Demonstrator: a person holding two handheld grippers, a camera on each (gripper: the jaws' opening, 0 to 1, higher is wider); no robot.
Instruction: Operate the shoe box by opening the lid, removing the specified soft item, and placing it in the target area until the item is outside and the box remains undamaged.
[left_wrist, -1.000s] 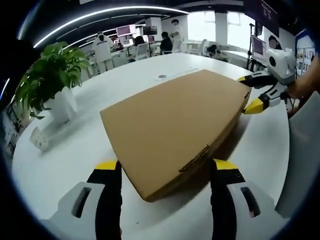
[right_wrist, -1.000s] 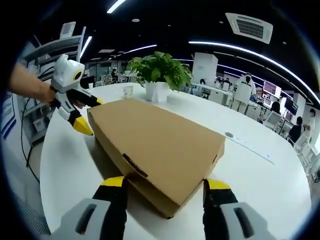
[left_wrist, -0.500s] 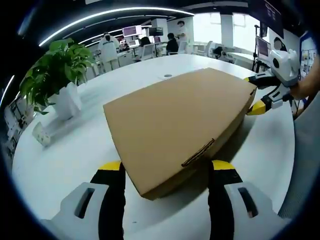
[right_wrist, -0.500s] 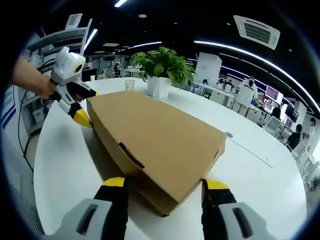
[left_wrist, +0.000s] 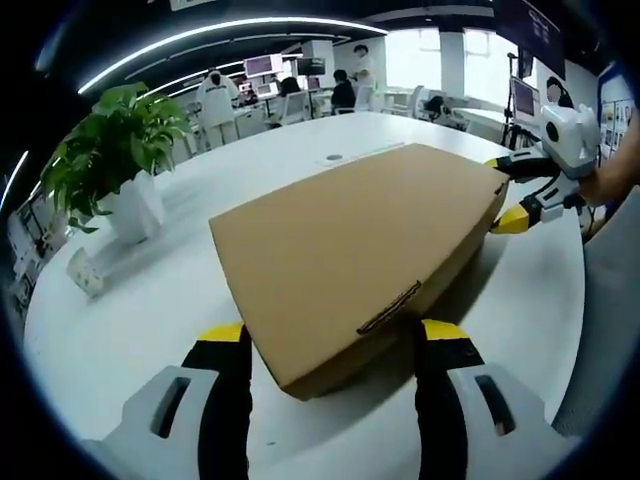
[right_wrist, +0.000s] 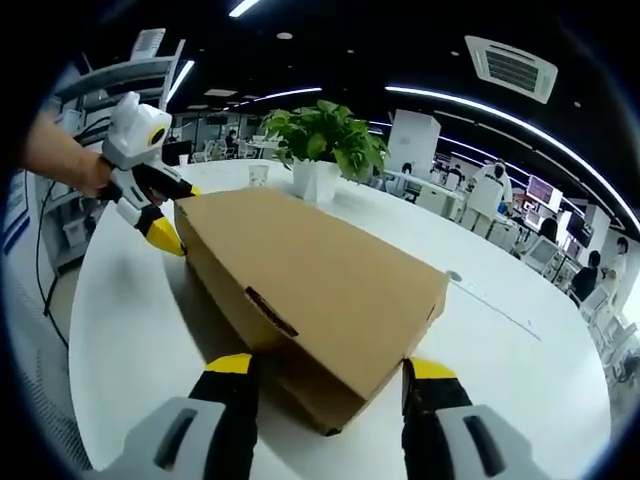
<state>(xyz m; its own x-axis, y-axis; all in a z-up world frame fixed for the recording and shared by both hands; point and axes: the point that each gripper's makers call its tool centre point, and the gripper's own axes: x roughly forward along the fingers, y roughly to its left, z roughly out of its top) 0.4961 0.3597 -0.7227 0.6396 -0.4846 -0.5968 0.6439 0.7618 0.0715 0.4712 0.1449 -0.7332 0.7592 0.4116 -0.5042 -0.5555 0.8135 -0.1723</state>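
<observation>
Two grippers flank the closed cardboard shoe box (left_wrist: 350, 260) lying on the white round table (left_wrist: 130, 310), with a potted plant (left_wrist: 110, 150) behind: the left gripper (left_wrist: 330, 340) and right gripper (right_wrist: 325, 375) each spread wide around opposite corners.

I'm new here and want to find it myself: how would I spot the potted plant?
Start at the big round white table with the brown cardboard box on it. Beyond the box stands the potted plant, the leafy green thing in a white pot.
</observation>
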